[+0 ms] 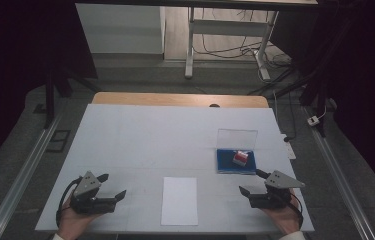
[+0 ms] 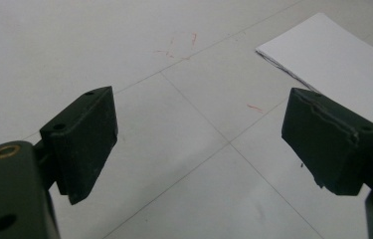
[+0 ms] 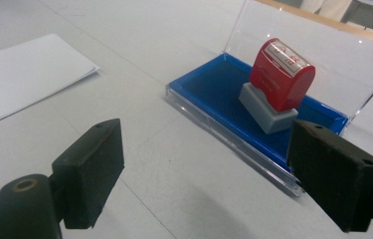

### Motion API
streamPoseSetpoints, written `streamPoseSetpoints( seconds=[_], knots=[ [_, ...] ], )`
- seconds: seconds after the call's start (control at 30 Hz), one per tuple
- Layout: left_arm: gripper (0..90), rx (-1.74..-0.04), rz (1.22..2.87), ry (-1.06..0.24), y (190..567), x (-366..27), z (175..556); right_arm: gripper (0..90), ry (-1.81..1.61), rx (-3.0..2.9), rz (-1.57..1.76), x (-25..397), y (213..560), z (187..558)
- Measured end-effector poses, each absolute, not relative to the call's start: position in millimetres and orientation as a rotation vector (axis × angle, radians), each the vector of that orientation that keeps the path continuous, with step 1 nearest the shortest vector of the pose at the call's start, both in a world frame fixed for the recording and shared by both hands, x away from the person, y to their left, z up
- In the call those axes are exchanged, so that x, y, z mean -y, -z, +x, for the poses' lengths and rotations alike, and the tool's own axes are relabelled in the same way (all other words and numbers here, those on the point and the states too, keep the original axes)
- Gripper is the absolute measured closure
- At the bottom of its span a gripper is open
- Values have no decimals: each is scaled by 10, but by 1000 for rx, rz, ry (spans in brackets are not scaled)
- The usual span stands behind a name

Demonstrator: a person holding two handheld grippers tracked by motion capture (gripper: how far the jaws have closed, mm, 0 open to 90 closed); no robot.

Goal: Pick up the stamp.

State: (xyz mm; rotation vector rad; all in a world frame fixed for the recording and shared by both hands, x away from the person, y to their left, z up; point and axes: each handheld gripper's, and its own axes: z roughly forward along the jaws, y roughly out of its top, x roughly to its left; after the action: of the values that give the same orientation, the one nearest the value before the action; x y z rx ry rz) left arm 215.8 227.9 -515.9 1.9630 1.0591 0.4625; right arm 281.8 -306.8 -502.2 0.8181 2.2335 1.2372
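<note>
High view: both tongs, left (image 1: 111, 187) and right (image 1: 251, 182), gaping, empty; stamp (image 1: 240, 158) near right (bare table between).

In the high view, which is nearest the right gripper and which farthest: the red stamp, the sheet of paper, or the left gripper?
Measured from the right gripper:
1. Red stamp, just beyond it on the blue ink pad.
2. Sheet of paper, toward the table's middle.
3. Left gripper, far across at the table's other side.

My high view looks forward and down over the whole table (image 1: 140, 135) from its near edge. Each gripper view sits low and close; both share the paper (image 2: 343, 69) at the near edge's middle.
</note>
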Motion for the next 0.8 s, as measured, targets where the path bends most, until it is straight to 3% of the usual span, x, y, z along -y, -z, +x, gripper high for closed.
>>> streamPoseSetpoints(
  seconds=[0.8],
  knots=[
    [148, -1070, 1964, -479, 5170, -2288, 2165, 217, -1236, -2238, 795, 3031, 4998, 2792]
  ],
)
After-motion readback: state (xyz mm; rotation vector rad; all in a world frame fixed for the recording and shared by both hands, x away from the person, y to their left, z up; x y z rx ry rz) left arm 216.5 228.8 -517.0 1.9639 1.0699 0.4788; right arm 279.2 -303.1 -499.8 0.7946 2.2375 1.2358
